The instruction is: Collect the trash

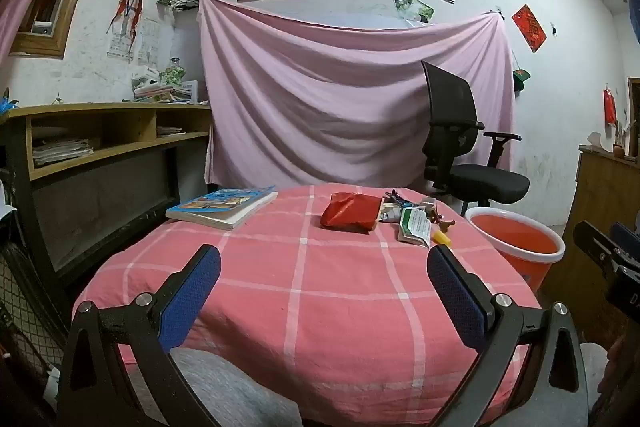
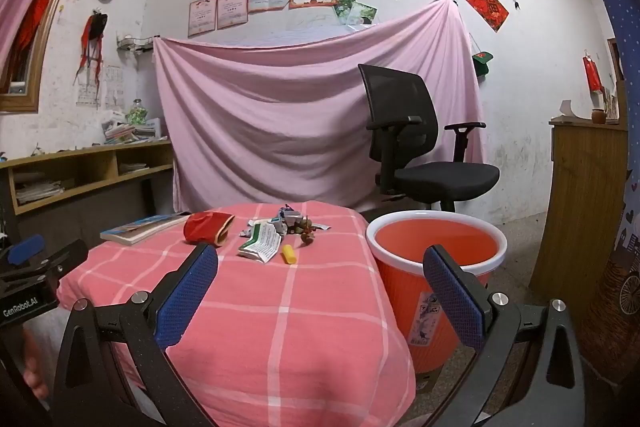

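Blue-padded and wide open with nothing held, the right gripper [image 2: 320, 279] and left gripper [image 1: 324, 279] hover short of the trash pile [image 2: 280, 231] on the pink-checked counter [image 2: 312, 327], best cleared piece by piece into the adjacent orange bucket [image 2: 436, 247].

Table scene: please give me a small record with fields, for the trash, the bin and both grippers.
surface: table with pink checked cloth
trash: red bag, green-white packet, yellow cap, small scraps, all at far end
not trash: book, far left corner
bin: orange bucket, right of table, on floor
left gripper: open, holds nothing
right gripper: open, holds nothing
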Demonstrator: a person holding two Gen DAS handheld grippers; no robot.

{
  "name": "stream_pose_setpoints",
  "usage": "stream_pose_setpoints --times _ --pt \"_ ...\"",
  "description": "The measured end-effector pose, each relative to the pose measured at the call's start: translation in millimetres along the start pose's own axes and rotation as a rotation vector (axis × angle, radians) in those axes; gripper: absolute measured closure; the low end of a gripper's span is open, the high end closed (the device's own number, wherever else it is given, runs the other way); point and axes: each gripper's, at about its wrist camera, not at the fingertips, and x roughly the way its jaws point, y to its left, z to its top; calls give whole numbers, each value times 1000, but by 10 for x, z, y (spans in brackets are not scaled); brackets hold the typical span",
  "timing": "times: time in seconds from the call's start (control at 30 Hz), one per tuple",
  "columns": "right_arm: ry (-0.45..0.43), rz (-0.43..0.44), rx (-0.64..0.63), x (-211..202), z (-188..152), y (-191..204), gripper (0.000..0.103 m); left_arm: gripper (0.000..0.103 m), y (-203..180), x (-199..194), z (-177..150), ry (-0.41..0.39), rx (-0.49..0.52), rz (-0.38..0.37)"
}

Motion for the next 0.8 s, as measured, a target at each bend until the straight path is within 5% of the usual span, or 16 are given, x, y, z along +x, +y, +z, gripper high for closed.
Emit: stream_pose_setpoints --times 0.8 --pt "3 0 -2 1 -3 4 0 2 -9 -1 15 1 8 -15"
